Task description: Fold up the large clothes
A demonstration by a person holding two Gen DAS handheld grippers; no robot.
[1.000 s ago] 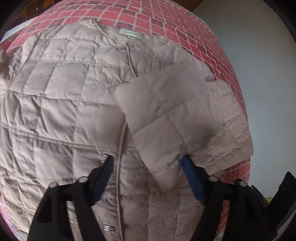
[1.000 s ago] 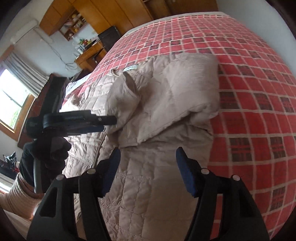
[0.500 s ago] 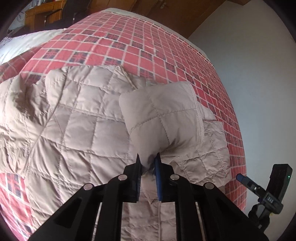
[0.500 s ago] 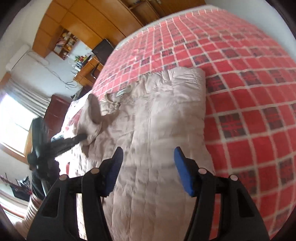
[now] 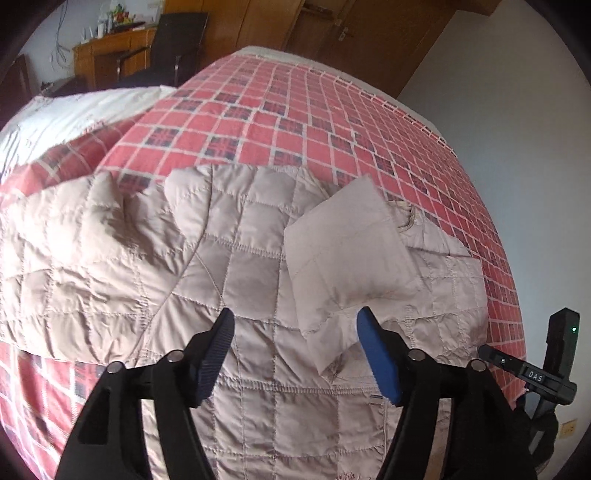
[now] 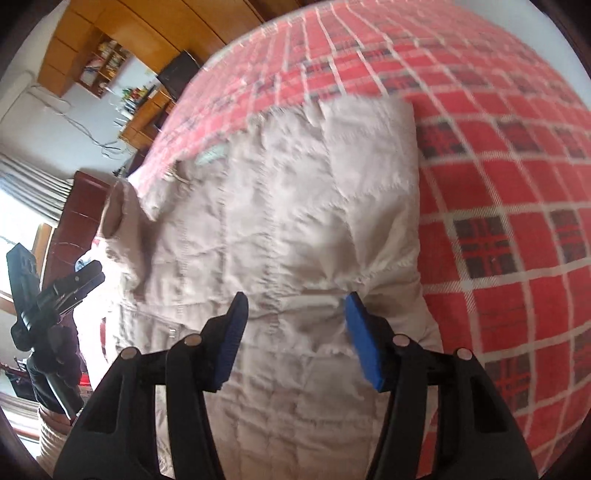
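A beige quilted jacket [image 5: 229, 266] lies spread on a red plaid bedspread [image 5: 295, 110]. One sleeve [image 5: 343, 254] is folded across its body, with the cuff end lying between the fingers of my left gripper [image 5: 295, 332], which is open and holds nothing. In the right wrist view the jacket [image 6: 280, 221] fills the middle, its folded right edge bunched just ahead of my right gripper [image 6: 295, 314]. That gripper is open above the cloth. The left gripper [image 6: 74, 284] shows at the far left there, and the right gripper [image 5: 524, 365] at the right edge of the left wrist view.
A white sheet [image 5: 74, 110] lies at the bed's far left corner. Beyond the bed stand a wooden desk [image 5: 107, 59], a dark chair [image 5: 173, 44] and wooden doors [image 5: 332, 33]. A white wall [image 5: 517, 110] runs along the bed's right side. A window with a curtain [image 6: 26, 206] is left.
My left gripper shut on the sleeve's cuff, carried it across the jacket, and has now opened and let it go. The right gripper has moved closer over the jacket's right side.
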